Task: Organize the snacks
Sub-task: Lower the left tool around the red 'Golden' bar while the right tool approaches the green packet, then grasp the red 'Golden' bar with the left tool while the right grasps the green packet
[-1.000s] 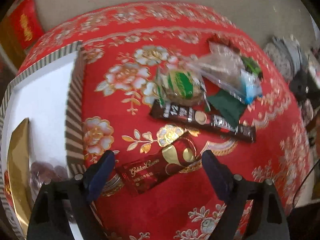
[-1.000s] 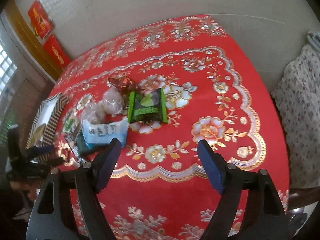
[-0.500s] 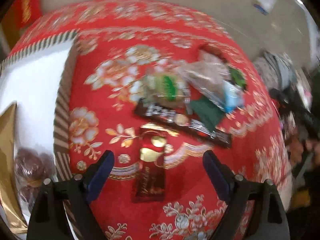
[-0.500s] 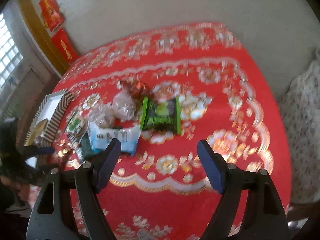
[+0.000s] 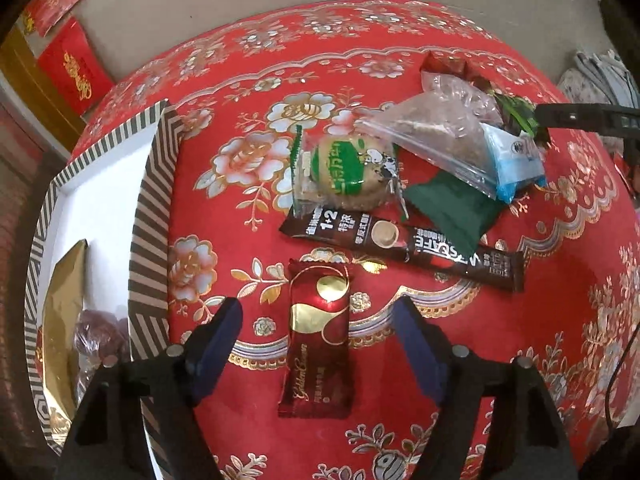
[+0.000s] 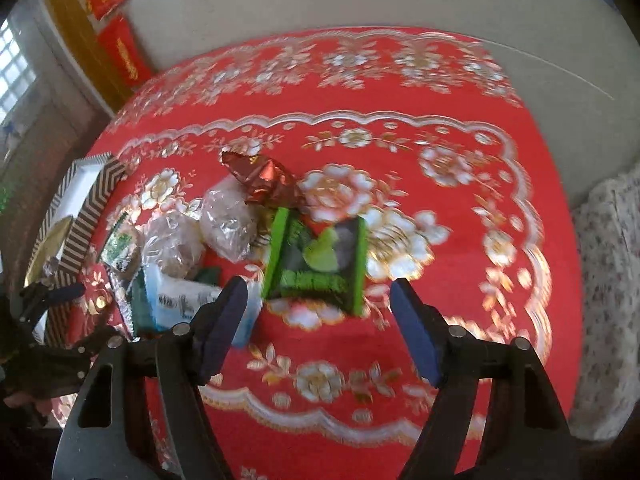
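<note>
My left gripper [image 5: 318, 322] is open above a dark red Golden Crown wafer pack [image 5: 318, 336] that lies between its fingers on the red tablecloth. Beyond it lie a brown coffee stick [image 5: 404, 246], a green-labelled round cake [image 5: 344, 170], a dark green pouch [image 5: 452, 210], a clear bag [image 5: 436, 136] and a light blue pack [image 5: 516, 160]. My right gripper [image 6: 316, 308] is open, just before a green snack pack [image 6: 316, 260]. A shiny red wrapper [image 6: 260, 176] lies behind it.
A striped box [image 5: 150, 216] with a white inside stands at the left, holding a gold pack [image 5: 62, 312] and purple sweets [image 5: 98, 328]. The box also shows in the right wrist view [image 6: 90, 216]. The table edge runs close to a grey wall behind.
My left gripper has turned, so the wafer pack now lies lengthwise between its fingers. My right gripper has moved forward towards the green snack pack. Both stay open.
</note>
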Tool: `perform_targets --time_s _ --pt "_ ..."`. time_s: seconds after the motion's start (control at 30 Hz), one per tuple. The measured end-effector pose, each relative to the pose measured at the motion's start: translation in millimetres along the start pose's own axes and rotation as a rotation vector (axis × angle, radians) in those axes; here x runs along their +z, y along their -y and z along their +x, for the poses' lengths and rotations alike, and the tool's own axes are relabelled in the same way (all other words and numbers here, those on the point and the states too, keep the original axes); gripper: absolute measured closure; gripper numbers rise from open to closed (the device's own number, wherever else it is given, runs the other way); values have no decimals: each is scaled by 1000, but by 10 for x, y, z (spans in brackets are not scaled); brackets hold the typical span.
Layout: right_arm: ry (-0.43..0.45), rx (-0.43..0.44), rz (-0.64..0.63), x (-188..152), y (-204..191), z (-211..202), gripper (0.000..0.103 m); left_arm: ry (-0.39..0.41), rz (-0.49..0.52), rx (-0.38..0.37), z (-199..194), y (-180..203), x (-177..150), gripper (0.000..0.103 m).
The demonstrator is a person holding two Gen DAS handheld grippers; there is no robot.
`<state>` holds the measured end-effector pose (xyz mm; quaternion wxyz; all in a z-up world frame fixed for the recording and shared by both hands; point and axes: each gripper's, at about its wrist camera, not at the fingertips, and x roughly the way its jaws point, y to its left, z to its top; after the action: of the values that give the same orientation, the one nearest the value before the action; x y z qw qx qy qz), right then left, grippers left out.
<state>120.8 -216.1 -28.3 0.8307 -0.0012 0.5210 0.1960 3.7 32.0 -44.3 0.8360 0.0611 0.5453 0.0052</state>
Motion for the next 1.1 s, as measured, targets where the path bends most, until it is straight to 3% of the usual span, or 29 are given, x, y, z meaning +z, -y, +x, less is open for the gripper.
perform_targets --time_s 0.17,0.23,0.4,0.47,0.53,0.8,1.1 --pt "-32 -37 -32 140 -72 196 28 -4 -24 -28 28 43 -4 32" --pt "-44 -49 -28 177 -74 252 36 -6 -33 -43 16 48 -22 37" --pt "-85 -70 -25 197 -100 404 42 -6 -39 -76 0 60 -31 49" --pt "-80 -76 -23 191 -115 400 44 -4 -37 -83 -12 71 -26 56" --pt "-75 -76 -17 191 -110 384 59 2 -49 -82 -20 46 -18 74" --pt "-60 -38 30 111 -49 261 62 10 -134 -159 -9 -127 -13 77" --pt "-6 -26 74 -8 -82 -31 62 94 -223 -238 -241 -283 7 77"
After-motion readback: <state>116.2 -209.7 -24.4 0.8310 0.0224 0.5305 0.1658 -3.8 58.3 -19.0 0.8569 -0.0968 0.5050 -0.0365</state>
